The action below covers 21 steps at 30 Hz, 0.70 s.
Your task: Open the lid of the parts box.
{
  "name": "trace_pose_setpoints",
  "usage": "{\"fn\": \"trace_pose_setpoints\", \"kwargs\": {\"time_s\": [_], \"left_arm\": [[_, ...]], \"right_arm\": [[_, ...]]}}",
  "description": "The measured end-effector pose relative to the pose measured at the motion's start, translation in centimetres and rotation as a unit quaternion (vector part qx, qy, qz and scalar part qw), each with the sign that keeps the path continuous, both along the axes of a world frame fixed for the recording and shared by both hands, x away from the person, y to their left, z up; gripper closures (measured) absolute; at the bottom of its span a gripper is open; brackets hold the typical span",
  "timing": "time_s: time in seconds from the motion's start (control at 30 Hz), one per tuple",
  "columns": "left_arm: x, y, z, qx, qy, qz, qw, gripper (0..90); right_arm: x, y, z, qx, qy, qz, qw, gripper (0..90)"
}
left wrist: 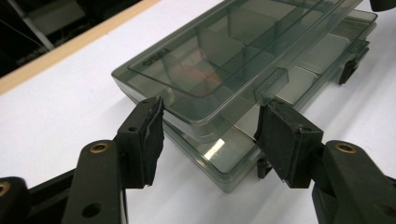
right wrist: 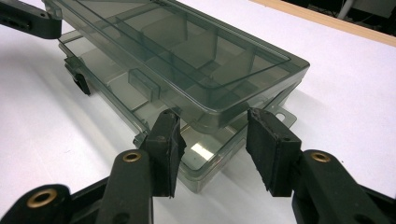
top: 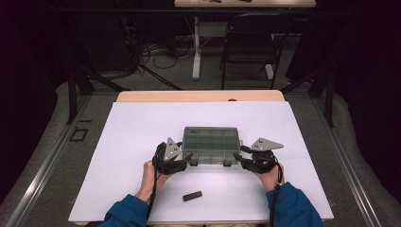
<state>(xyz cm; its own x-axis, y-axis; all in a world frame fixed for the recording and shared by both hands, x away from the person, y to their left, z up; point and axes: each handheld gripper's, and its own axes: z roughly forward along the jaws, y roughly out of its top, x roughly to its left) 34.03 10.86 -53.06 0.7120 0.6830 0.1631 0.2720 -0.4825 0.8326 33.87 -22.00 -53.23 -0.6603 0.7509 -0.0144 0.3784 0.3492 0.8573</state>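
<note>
1. As the table shows from above, one smoky clear plastic box lies near the middle of its white top, with its lid lifted a little off the base.
2. Two grippers work at it, one in each of the person's hands: the left gripper at the box's near left corner, the right gripper at its near right corner.
3. One small black block lies alone on the white top, nearer the person than the box and well apart from it.
4. Two black latches show on the box's near edge, one hanging down past the left gripper's jaws.
5. Seen in the left gripper view, the left gripper has its jaws spread on either side of the lid's raised corner; the right-hand pad sits against the lid's edge, the left-hand pad just beside it. No firm squeeze is visible.
6. Seen in the right gripper view, the right gripper straddles the other near corner with its jaws apart; both pads stand just beside the lid's rim, and contact cannot be told.
7. One chair stands on the floor beyond the table.
</note>
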Motion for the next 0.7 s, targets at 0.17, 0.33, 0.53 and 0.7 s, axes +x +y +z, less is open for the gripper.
{"fn": "trace_pose_setpoints", "kwargs": {"time_s": [0.17, 0.33, 0.53, 0.7], "left_arm": [[-0.12, 0.07, -0.06, -0.002, -0.016, 0.003, 0.9999, 43.1], [-0.34, 0.03, -0.07, -0.006, -0.024, 0.003, 0.9997, 44.1], [-0.48, 0.02, 0.02, -0.005, -0.027, 0.002, 0.9996, 44.8], [-0.55, -0.02, -0.01, -0.005, -0.027, 0.004, 0.9996, 44.8]], "right_arm": [[0.00, -0.03, 0.03, 0.000, -0.004, 0.002, 1.0000, 54.9], [-0.12, 0.14, 0.13, -0.014, -0.014, 0.000, 0.9998, 53.2], [-0.29, 0.42, 0.29, -0.049, -0.039, -0.008, 0.9980, 49.1], [-0.29, 0.32, 0.46, -0.046, -0.049, -0.006, 0.9977, 47.5]]}}
